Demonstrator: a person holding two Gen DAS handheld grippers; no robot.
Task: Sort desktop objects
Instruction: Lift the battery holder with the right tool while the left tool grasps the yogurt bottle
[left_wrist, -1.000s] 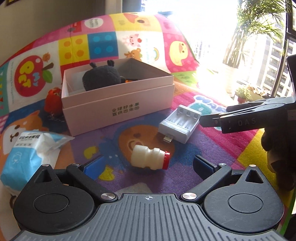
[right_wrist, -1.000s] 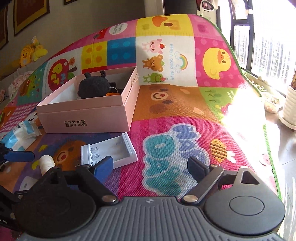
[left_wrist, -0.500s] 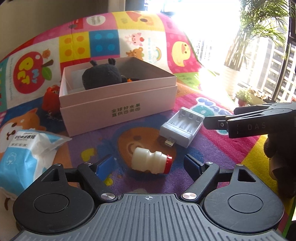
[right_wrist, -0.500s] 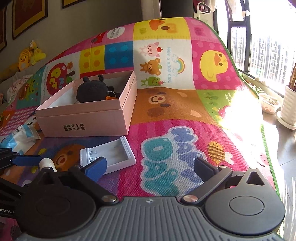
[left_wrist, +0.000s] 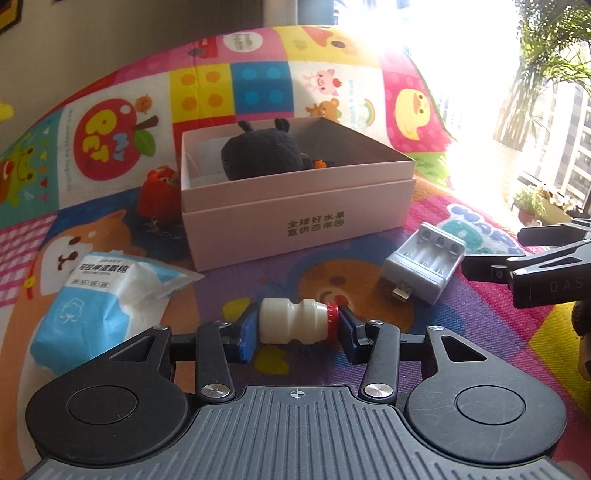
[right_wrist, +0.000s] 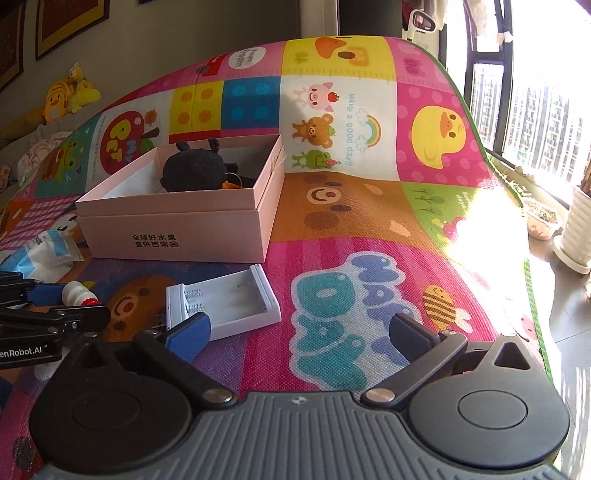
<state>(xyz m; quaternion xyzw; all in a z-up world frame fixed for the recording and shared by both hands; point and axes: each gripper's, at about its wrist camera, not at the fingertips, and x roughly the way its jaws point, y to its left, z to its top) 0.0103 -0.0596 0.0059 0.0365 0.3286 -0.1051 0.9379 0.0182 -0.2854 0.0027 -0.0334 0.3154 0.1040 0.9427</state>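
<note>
Since the earlier frames the left gripper (left_wrist: 297, 332) has gone from fully spread to clamped: its blue pads (left_wrist: 246, 334) now press on both ends of the small white bottle (left_wrist: 293, 322), one pad on the base, the other on the red cap (left_wrist: 331, 320). The bottle lies on its side, lengthwise between the pads, and appears to rest on the play mat (left_wrist: 480, 369) — no lift is visible yet.

The right gripper (right_wrist: 299, 330) has spread wider and holds nothing; its jaws stand open over the mat, the left finger just in front of the grey battery charger (right_wrist: 229, 301), which remains untouched.

Outward from the grip: the charger lies just right of the bottle, a blue-and-white wipes packet (left_wrist: 99, 295) lies to its left, and the open pink box (left_wrist: 295, 206) stands behind, already containing a black plush toy (left_wrist: 262, 155). A red toy (left_wrist: 160, 190) sits beside the box's left wall.

Judged from this, the grasp step on the bottle is complete — the next step is likely a lift and transfer to the box. An end-to-end grip on a smooth bottle may slip or pivot.
</note>
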